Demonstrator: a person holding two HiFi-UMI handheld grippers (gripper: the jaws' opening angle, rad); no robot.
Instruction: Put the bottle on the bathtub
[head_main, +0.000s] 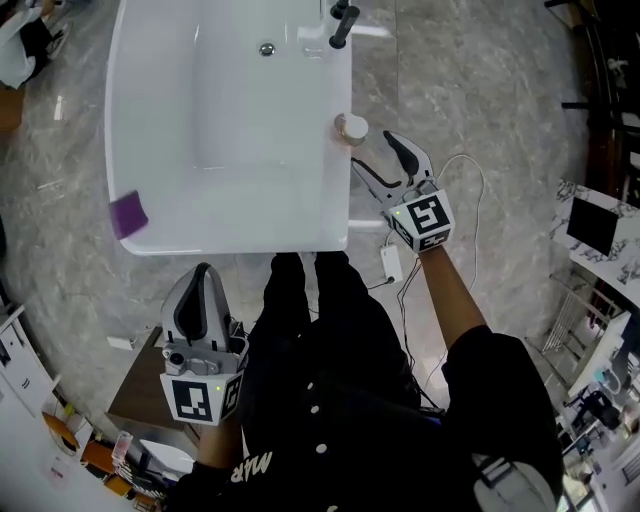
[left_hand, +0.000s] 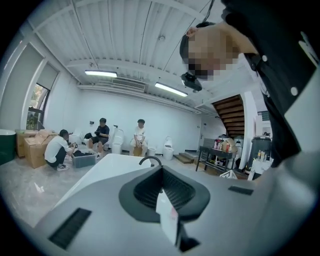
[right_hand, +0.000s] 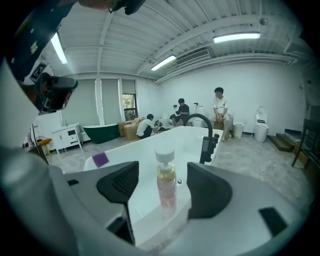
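Bottle (head_main: 351, 128) on bathtub rim (head_main: 331, 205), marble floor (head_main: 480, 90)

wear: black top (head_main: 385, 440), white buttons (head_main: 313, 410), black trousers (head_main: 322, 300) | left gripper (head_main: 204, 272), right gripper (head_main: 372, 152): grey, black jaws, white marker cubes (head_main: 428, 218)

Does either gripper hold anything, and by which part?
Nothing is held. The right gripper is open, clear of the bottle on the bathtub; the left gripper is shut, empty.
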